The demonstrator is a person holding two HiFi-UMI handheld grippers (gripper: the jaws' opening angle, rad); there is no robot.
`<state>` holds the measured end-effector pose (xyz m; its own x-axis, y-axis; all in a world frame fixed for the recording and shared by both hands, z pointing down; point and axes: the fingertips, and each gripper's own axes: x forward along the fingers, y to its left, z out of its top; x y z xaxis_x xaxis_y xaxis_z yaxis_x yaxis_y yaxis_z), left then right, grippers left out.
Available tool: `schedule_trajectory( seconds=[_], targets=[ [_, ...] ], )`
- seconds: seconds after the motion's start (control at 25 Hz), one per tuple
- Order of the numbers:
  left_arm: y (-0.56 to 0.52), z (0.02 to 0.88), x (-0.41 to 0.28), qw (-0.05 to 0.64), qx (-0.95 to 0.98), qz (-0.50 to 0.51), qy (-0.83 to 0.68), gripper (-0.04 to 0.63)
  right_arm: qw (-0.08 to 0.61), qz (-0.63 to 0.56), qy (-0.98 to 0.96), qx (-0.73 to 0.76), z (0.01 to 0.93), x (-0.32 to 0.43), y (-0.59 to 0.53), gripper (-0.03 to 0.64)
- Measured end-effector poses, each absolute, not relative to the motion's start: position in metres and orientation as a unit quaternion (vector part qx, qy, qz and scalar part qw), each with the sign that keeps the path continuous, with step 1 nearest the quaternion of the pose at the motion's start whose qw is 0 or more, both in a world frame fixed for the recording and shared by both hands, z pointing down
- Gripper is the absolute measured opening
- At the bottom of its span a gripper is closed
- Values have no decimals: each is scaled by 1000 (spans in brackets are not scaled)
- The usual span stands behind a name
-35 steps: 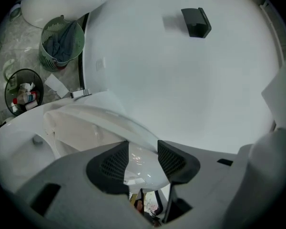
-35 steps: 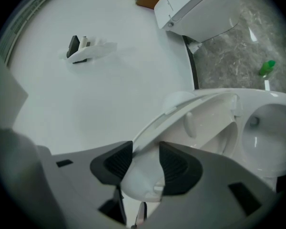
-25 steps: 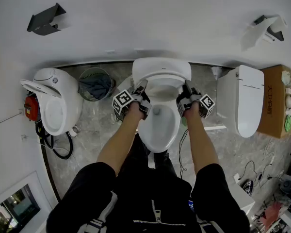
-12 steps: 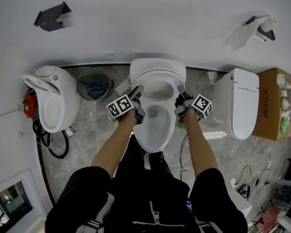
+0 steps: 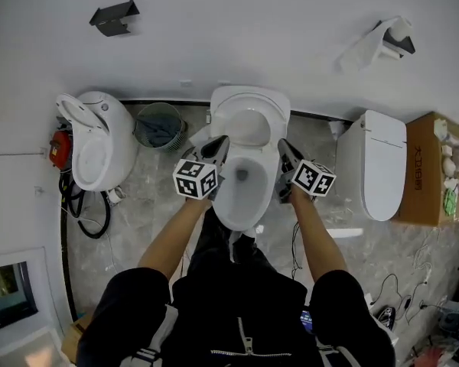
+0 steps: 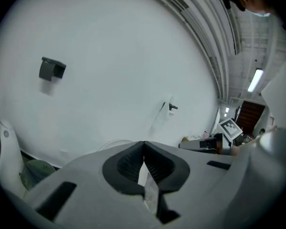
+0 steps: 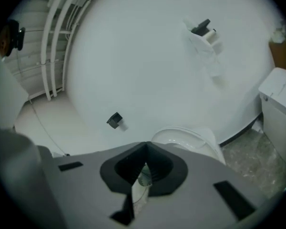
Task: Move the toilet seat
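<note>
Against the white wall (image 5: 237, 37), in the middle of the head view, the toilet seat (image 5: 269, 112) stands tipped up at the back of the toilet. The bowl (image 5: 241, 186) in front of it lies open with its rim bare. The seat looks to be resting there by itself, with neither tool touching it.

The left gripper (image 5: 219, 145) and the right gripper (image 5: 285, 147) hang either side of the bowl, just in front of the raised seat and clear of it. Each points toward the wall. In the left gripper view, the dark fingers (image 6: 126, 168) meet at their tips with only wall and floor showing past them. In the right gripper view the fingers (image 7: 119, 168) are pressed together in the same way, and the upright seat sits beyond them, well apart. Both pairs have just been closing, and nothing is caught between them.

Judged from this, the lift itself appears done: the seat is up and let go of. If raising it is the whole job, little seems left beyond drawing the arms back. If the seat is meant to come down again, that half is not yet begun.

A second toilet (image 5: 92, 151) and a bin (image 5: 159, 127) stand to the left. A third toilet (image 5: 382, 163) stands to the right, all untouched.
</note>
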<state>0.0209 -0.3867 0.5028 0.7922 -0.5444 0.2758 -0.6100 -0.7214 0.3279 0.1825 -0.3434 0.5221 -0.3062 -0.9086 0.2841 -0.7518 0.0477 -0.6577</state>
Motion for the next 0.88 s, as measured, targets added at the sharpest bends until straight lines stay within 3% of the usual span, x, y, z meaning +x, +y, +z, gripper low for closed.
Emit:
schedule_trajectory(
  seconds=[0.44, 0.88],
  targets=[
    [-298, 418, -11, 66, 949, 77, -298, 5, 31, -191, 757, -624, 439, 154, -252, 2],
    [-286, 406, -41, 44, 951, 71, -299, 5, -23, -81, 758, -646, 393, 139, -217, 2]
  ],
)
